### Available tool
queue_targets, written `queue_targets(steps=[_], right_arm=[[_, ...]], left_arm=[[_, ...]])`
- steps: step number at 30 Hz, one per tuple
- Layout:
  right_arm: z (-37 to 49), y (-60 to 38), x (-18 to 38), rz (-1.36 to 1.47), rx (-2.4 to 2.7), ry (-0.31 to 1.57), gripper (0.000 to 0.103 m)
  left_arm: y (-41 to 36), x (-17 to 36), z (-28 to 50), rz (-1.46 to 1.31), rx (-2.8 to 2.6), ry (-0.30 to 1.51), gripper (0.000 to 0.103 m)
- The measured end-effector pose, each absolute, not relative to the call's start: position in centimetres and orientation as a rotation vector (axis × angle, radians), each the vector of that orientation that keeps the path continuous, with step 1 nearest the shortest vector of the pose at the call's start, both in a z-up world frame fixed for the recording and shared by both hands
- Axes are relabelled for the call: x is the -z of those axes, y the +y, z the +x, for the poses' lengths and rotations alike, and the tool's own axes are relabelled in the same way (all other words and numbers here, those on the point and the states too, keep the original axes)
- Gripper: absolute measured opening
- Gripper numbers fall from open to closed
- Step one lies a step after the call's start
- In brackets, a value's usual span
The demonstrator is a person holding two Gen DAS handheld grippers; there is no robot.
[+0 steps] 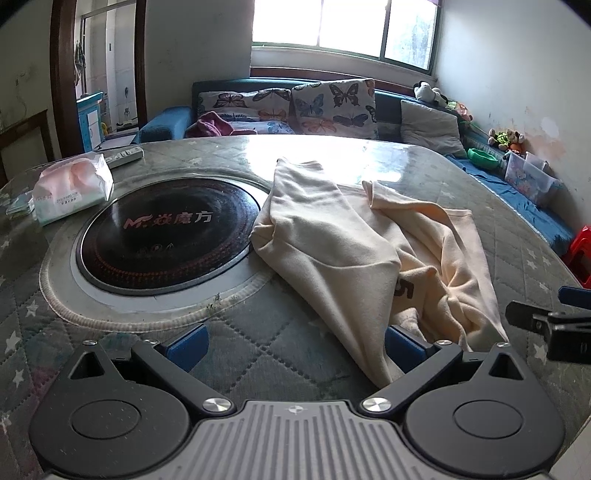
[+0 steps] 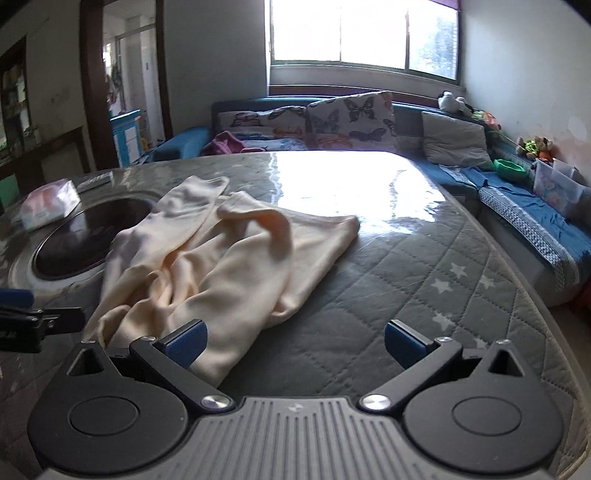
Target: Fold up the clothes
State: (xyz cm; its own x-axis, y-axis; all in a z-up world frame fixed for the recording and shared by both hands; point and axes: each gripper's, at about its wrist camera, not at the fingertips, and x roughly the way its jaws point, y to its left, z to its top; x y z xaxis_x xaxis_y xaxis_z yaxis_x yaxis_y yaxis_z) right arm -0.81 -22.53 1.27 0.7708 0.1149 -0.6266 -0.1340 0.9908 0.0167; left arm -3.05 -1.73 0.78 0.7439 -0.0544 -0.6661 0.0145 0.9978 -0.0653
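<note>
Garment: a cream-coloured top [image 1: 354, 254], crumpled in a loose heap on the tabletop [image 1: 258, 354], sleeves flopped over each other and a dark printed number peeking out of the folds. One edge hangs over the rim of the round cooktop.

Left gripper [image 1: 293, 345]: fingers spread wide, nothing between them, low over the quilted cover. Near corner of the top lies just beside its right blue pad, can't tell if they actually touch.

Right gripper [image 2: 293, 343]: also spread wide and empty. The hem of the top runs under or against its left blue pad; the rest of the gap is bare quilt.

Tabletop stuff: black round cooktop [image 1: 166, 236] sunk into the middle, a soft pack of tissues [image 1: 72, 188] at the far left, a white remote [image 1: 123, 155] behind it.

Background: sofa [image 1: 166, 123] with butterfly cushions [image 1: 332, 107] under a bright window [image 1: 343, 26], plush toys along the right wall, a red stool [image 1: 581, 254] by the table's edge.
</note>
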Motion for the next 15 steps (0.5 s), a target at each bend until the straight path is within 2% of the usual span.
queue_targets(steps=[15], right_arm=[[-3.1, -21.0, -0.9, -0.049, -0.187, 0.734, 0.103]], left_arm=[[-1.9, -0.6, -4.7, -0.046, 0.036, 0.753, 0.103]])
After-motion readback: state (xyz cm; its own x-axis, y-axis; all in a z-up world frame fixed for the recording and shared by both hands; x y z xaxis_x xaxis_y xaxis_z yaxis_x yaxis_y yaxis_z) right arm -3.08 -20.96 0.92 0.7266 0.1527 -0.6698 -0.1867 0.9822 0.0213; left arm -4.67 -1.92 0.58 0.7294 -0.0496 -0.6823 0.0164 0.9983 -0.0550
